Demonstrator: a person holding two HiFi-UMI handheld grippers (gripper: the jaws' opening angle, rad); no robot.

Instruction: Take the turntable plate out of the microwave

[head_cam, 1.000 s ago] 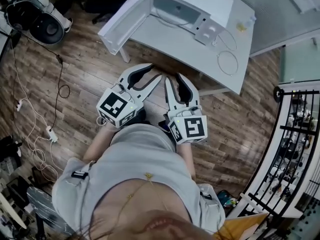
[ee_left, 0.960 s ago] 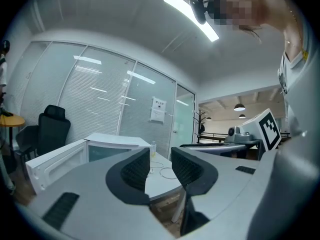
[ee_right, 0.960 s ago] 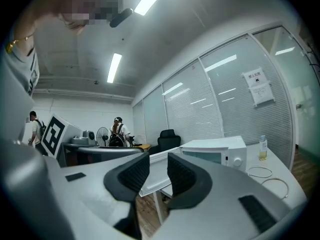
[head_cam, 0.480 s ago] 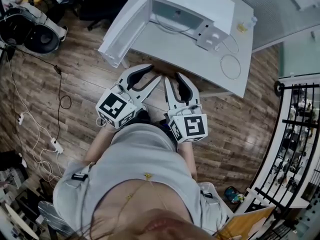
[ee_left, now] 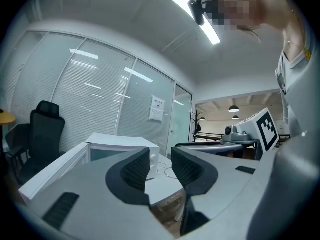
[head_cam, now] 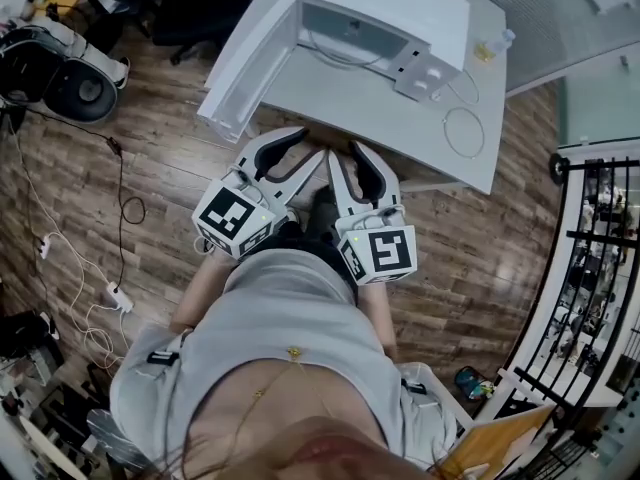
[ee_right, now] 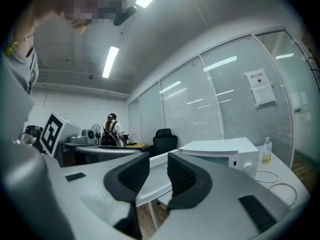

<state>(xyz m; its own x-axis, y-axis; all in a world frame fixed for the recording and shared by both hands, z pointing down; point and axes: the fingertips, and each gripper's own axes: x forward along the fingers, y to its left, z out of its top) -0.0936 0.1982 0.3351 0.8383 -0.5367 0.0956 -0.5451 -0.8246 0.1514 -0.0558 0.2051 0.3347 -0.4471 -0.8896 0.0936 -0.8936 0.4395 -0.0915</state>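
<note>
Both claws have closed in on the tabletop since a second ago. From the head view, the open microwave door and the round black appliance on the floor now sit lower in the picture. The door is nearer the fingertips too, so we're basically walking up to it.

On the left claw, the pads stand a narrow gap apart with nothing between them. Only the tabletop shows through the slot. Same story for the right claw: narrow gap, empty. We're holding both level, side by side, pointing at 12 o'clock.

Going outward, the near edge of the white tabletop is straight ahead at 12, not touched yet. On it sits the white microwave, with its door already swung wide toward 10–11 o'clock, so that bit is sorted. We can see into the cavity, but the turntable plate is too small to pick out for sure. A thin curved line low in the opening might be its rim, and our guess is it's still sitting inside. Off at 1–2 o'clock, a loop of cable and a small bottle lie on the tabletop, well clear of the opening.

Progress-wise, the door is open, we're on the approach, and nothing is gripped. Still to do: reach in, get hold of the plate, lift it off and bring it out.
</note>
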